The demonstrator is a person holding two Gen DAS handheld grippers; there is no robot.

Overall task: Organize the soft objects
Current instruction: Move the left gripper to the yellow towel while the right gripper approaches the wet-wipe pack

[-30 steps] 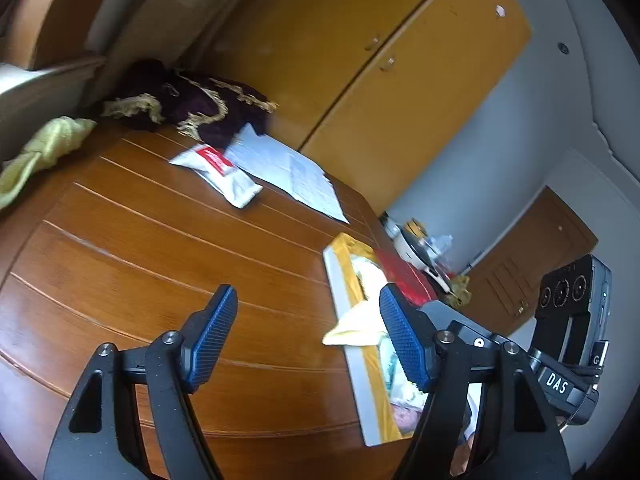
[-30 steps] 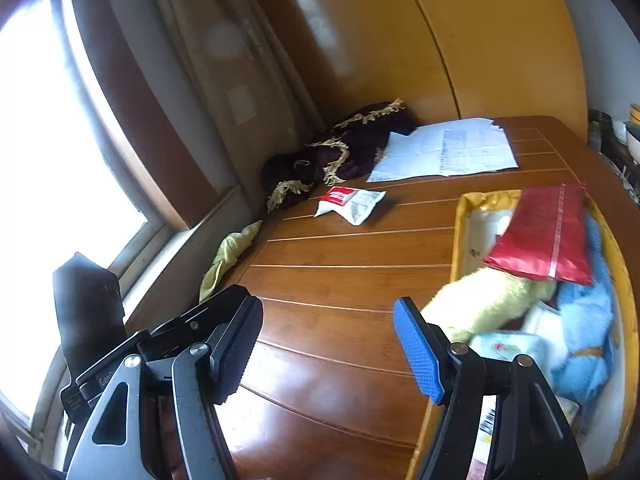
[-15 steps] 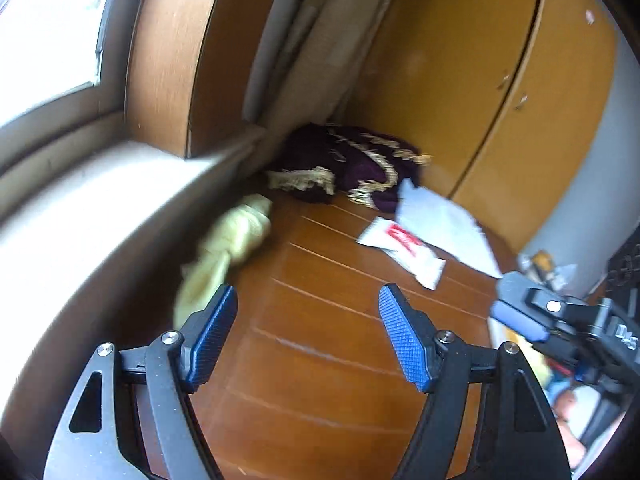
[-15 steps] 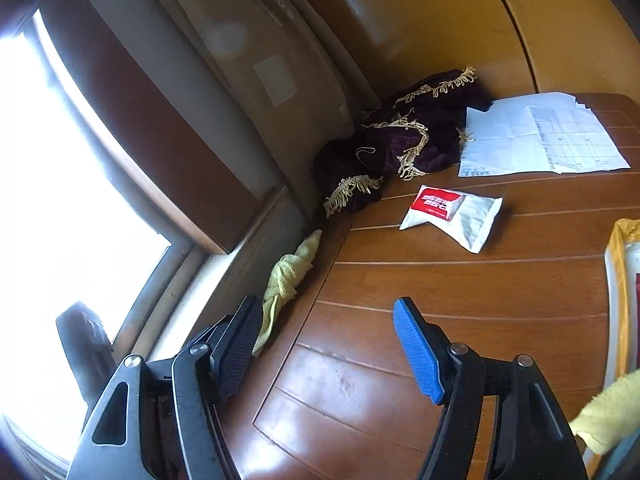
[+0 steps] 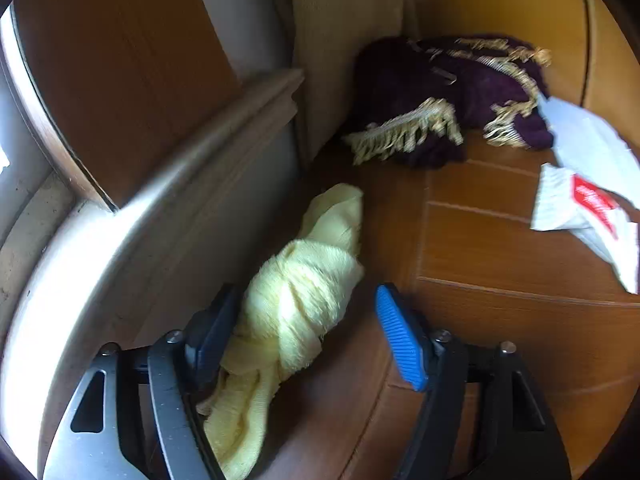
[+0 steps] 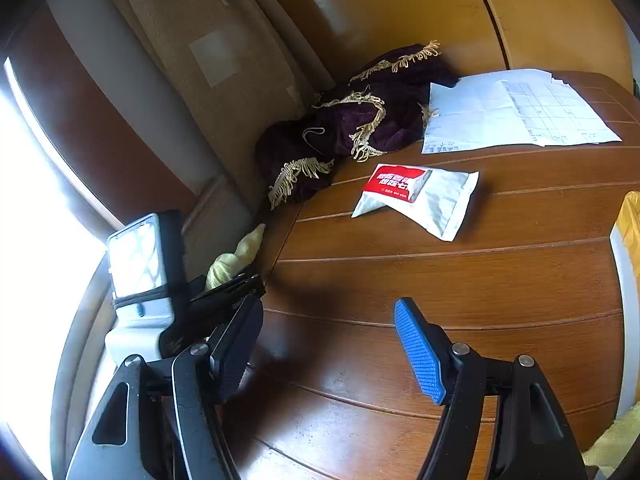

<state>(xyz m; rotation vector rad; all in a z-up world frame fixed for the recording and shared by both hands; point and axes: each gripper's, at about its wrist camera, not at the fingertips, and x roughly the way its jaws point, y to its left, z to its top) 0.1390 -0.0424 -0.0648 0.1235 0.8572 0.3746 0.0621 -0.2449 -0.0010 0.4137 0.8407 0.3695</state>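
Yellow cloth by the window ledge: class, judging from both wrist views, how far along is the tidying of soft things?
Done: part of a yellow cloth in the tray at the right edge. In hand: the open left gripper straddles the yellow cloth at the table's edge, not yet squeezed. Left: that cloth, the purple fringed cloth and perhaps the white packet. The right gripper hangs open, empty.

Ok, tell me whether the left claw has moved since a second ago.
Yes. The left claw has swung away from the tray toward the window sill, and now straddles the yellow cloth at the table's edge, jaws open.
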